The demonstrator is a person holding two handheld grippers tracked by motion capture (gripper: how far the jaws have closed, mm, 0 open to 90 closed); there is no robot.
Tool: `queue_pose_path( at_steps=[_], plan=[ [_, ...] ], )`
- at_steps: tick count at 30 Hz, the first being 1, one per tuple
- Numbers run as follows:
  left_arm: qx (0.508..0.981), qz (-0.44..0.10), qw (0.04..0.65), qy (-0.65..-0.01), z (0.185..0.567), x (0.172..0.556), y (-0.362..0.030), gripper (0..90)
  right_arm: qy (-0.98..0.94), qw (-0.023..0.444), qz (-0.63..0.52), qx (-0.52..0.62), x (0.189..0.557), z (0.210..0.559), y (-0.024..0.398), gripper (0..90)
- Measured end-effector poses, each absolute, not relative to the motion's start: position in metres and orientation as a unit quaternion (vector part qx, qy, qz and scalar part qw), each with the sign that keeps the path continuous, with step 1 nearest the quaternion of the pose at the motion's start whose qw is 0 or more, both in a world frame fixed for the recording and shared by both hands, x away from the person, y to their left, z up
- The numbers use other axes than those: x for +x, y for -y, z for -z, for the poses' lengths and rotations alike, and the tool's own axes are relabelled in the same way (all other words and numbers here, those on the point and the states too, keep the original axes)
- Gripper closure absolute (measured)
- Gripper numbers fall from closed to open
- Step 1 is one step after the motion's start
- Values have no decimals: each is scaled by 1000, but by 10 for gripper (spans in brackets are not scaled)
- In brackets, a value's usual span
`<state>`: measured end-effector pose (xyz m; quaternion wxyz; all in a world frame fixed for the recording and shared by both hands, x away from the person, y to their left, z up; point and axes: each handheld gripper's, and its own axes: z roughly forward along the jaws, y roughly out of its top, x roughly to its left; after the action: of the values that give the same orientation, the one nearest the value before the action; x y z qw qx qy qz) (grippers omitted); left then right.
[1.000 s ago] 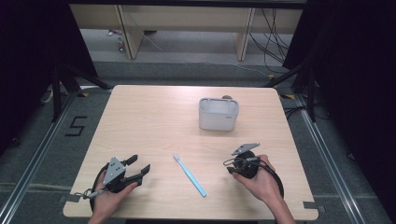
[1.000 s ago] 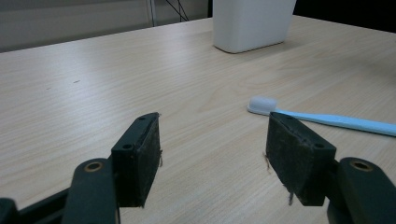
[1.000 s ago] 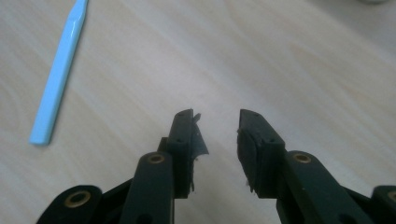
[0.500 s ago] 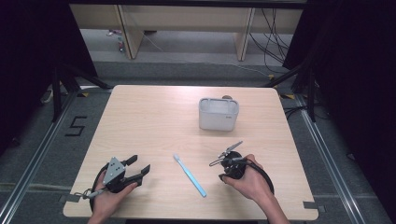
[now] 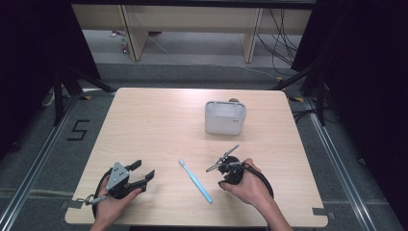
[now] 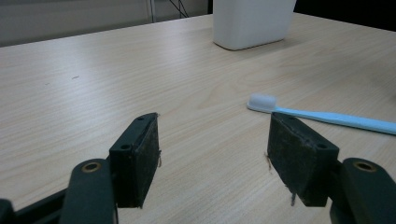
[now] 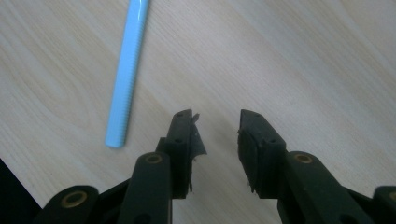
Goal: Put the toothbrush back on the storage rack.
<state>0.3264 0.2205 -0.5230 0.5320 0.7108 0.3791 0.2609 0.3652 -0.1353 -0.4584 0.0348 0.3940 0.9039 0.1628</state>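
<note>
Near the table's front edge, the left gripper (image 5: 144, 172) rests low on the wood, its jaws spread wide with nothing between them. The right gripper (image 5: 222, 160) hovers just right of the blue toothbrush (image 5: 196, 180), jaws parted and empty, having just been opening. The toothbrush lies flat between the two grippers, apparently untouched. Farther back stands a white container (image 5: 225, 117).

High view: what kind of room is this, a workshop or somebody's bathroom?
Most likely a lab recording station, not a bathroom. The wooden table stands between black curtains, loose cables trail on the floor behind, and a taped number 5 marks the floor beside it.
</note>
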Motion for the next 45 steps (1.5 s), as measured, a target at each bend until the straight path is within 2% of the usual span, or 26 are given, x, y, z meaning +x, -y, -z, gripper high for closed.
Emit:
queue_pose_path(
  at_steps=[20,24,29,45],
  plan=[
    [712,-259,531,-378,523,326,-220,337,-915,19,-115,387,373,461,96,689],
    [713,-259,531,-378,523,326,-220,337,-911,-1,-90,402,373,462,91,690],
    [713,-259,531,-378,523,326,-220,337,-912,-5,-73,405,374,462,87,688],
    [712,-259,532,-378,523,326,-220,337,-913,-16,-86,399,374,464,62,687]
  ],
)
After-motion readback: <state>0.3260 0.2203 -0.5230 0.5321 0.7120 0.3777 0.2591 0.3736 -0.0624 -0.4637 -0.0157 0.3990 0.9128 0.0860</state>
